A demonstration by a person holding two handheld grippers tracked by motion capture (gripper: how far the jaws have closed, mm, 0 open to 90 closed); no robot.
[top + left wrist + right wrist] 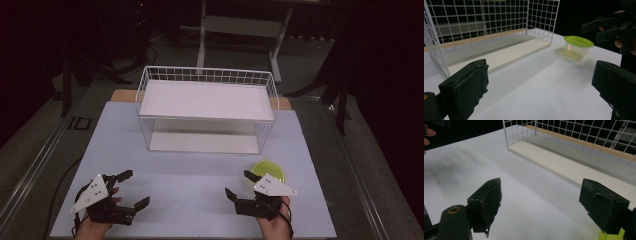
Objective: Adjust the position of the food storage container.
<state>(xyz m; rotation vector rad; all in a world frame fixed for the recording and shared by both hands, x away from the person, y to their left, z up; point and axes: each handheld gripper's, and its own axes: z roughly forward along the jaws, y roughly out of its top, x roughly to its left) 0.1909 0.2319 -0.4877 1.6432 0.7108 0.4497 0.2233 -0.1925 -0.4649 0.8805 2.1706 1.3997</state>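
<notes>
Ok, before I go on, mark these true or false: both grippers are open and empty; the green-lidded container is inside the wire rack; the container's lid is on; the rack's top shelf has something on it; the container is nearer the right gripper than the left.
1. Both grippers are open and empty. True: the left gripper and the right gripper have their jaws spread with nothing between them.
2. The container is inside the wire rack. False: it stands on the white table, outside the rack.
3. Its lid is on. True: the green lid covers it.
4. The rack's top shelf has something on it. False: it is bare.
5. The container is nearer the right gripper. True.
</notes>
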